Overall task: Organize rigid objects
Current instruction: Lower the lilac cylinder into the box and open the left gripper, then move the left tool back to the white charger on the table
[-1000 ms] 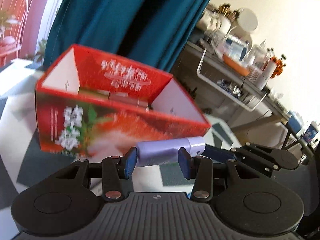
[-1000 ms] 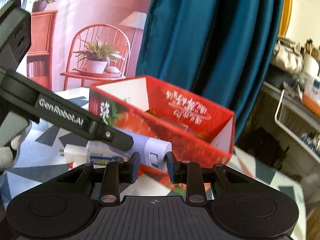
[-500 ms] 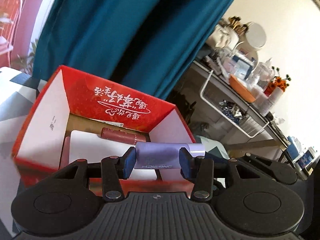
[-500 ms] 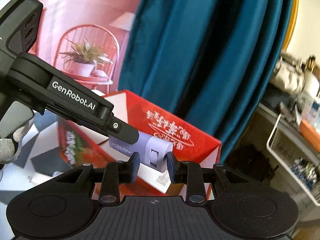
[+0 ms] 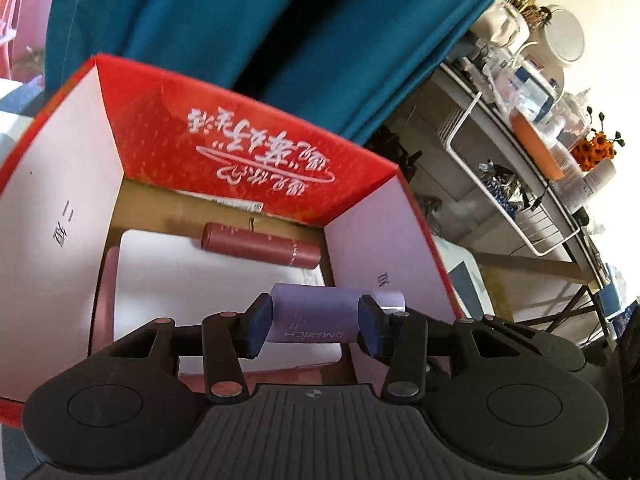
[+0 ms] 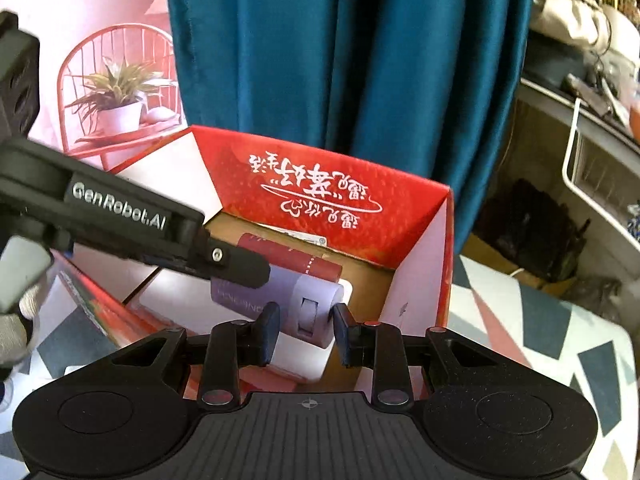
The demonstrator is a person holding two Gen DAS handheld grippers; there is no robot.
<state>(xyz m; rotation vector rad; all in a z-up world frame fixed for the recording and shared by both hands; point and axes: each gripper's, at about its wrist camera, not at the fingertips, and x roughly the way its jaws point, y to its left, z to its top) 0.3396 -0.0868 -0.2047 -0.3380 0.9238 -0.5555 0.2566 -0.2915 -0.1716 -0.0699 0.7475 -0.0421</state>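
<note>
Teal curtain (image 5: 248, 32) behind one red box (image 5: 256, 136) (one maroon tube (image 5: 260, 245) inside), both tools clamped on one lilac cylinder (image 5: 314, 314).

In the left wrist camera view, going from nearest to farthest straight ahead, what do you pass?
Left claw shut on the lilac cylinder → white flat box on the floor of the carton → dark red tube → red carton back wall with white script → teal curtain.

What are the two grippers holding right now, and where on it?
Both hold one lavender cylinder above the red box: left gripper across its body, right gripper at its paler cap end.
</note>
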